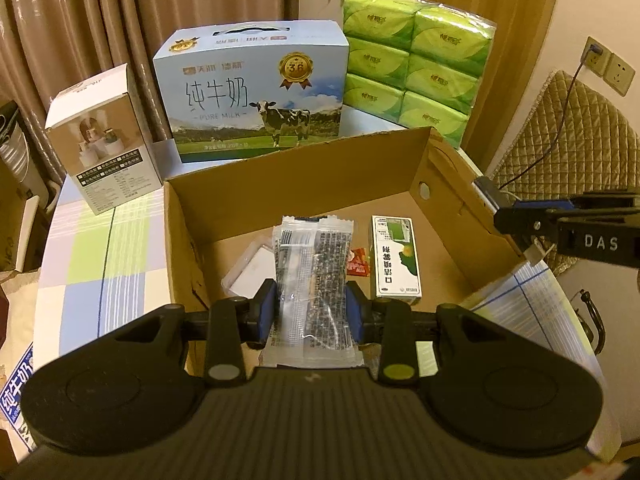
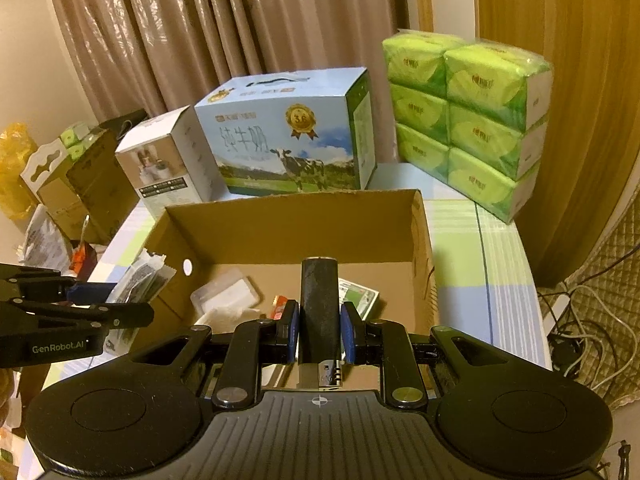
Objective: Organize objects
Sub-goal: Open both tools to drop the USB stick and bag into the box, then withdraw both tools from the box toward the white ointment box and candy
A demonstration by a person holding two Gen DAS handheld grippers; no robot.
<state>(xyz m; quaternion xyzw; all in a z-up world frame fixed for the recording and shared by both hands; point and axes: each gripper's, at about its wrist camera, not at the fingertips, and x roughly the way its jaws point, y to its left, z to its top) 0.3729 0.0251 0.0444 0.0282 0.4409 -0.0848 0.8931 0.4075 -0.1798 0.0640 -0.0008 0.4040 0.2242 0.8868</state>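
My left gripper (image 1: 312,312) is clamped on a clear packet (image 1: 310,280) of two dark sachets, held over the near edge of the open carton (image 1: 304,168). My right gripper (image 2: 319,330) is closed tight on a black cylinder (image 2: 319,304), upright between the blue pads (image 2: 349,332), also above the carton's near side.

Inside the carton I see a small green-and-white box (image 1: 395,260) at right, a red sachet (image 1: 358,263) just left of it, and a flat white pack (image 1: 252,272) further left on the floor. Nothing lies under the packet that I can make out, since it hides that patch.

Behind the carton stand the milk case (image 1: 252,88), a white box (image 1: 100,140) to its left and a green tissue bundle (image 1: 416,72) to its right, all on the checked cloth (image 1: 100,264). They crowd the far wall but leave the carton's opening free.

The left view shows the right gripper reaching in from the right edge, over the carton's right wall, and wall sockets (image 1: 608,65) beyond. The right view shows the left gripper at left with the packet poking past the carton's left wall, plus brown boxes (image 2: 80,192) and a yellow bag (image 2: 14,160) off the table's left, and a tangle of cables (image 2: 584,320) at right.
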